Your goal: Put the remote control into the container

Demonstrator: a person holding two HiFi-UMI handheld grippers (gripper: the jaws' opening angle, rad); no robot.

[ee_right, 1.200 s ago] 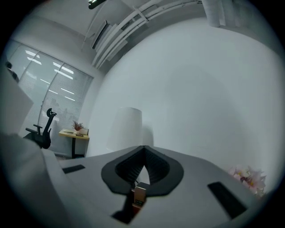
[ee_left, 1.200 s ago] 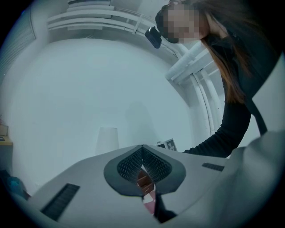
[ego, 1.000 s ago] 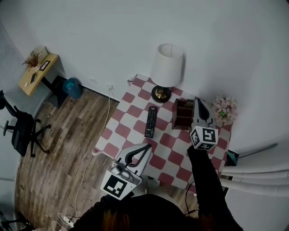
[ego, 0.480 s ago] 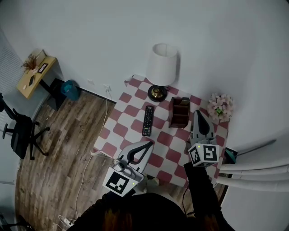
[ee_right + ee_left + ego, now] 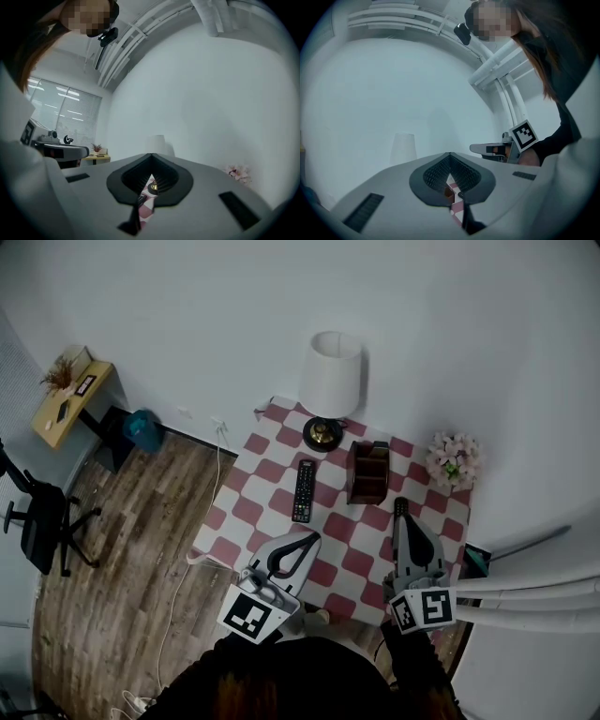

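Note:
The black remote control (image 5: 302, 490) lies flat on the red-and-white checked table (image 5: 251, 512), left of the brown wooden container (image 5: 368, 472), which stands upright with open compartments. My left gripper (image 5: 307, 539) is shut and empty over the table's near edge, below the remote. My right gripper (image 5: 400, 509) is shut and empty too, at the near right of the table, short of the container. In the left gripper view the shut gripper (image 5: 450, 161) hides most of the table. The right gripper view (image 5: 151, 159) shows only a sliver of checked cloth between its closed fingers.
A white-shaded lamp (image 5: 330, 381) stands at the table's far edge behind the remote. Pink flowers (image 5: 452, 460) sit at the far right corner. A cable (image 5: 192, 559) hangs off the table's left side onto the wooden floor. An office chair (image 5: 37, 521) and a small desk (image 5: 70, 395) stand far left.
My right gripper has drawn back from beside the container toward the near edge of the table. The left gripper, remote and container have stayed put.

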